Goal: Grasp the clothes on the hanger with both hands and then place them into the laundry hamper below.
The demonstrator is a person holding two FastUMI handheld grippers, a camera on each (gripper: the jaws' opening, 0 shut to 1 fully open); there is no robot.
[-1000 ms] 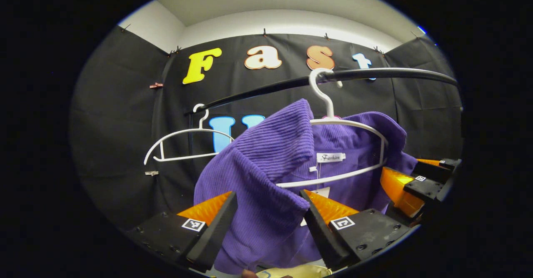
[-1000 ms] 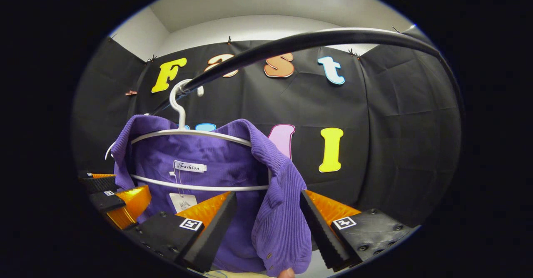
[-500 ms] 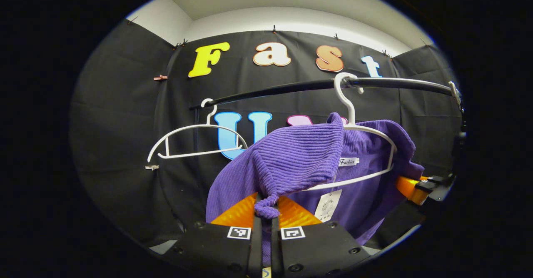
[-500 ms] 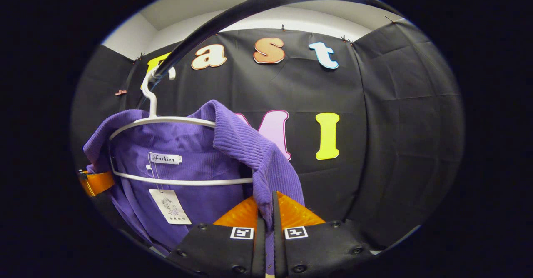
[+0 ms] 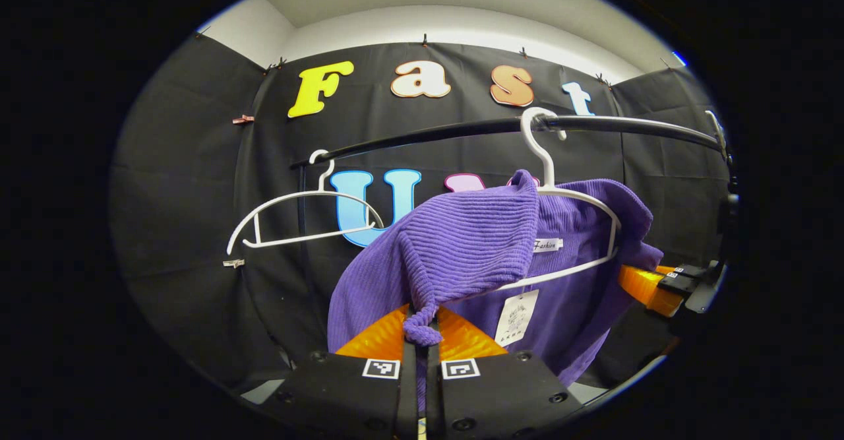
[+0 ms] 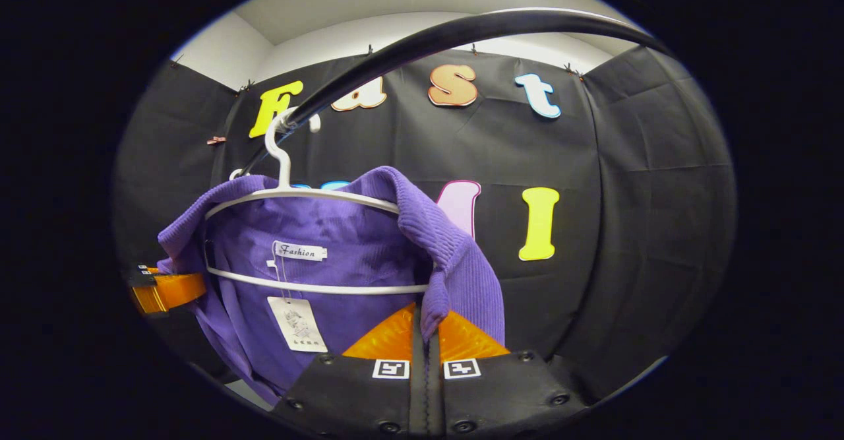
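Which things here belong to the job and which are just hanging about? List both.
In the job:
purple corduroy shirt
white hanger carrying it
left gripper, shut on the shirt
right gripper, shut on the shirt

Just there:
empty white hanger
black rail

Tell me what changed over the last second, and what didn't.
Both tongs closed: a second ago each stood open around a shoulder of the purple garment; now the left tongs and right tongs pinch bunched fabric. Unchanged: the garment hangs on its white hanger, hooked over the black rail, with the empty hanger beside it.
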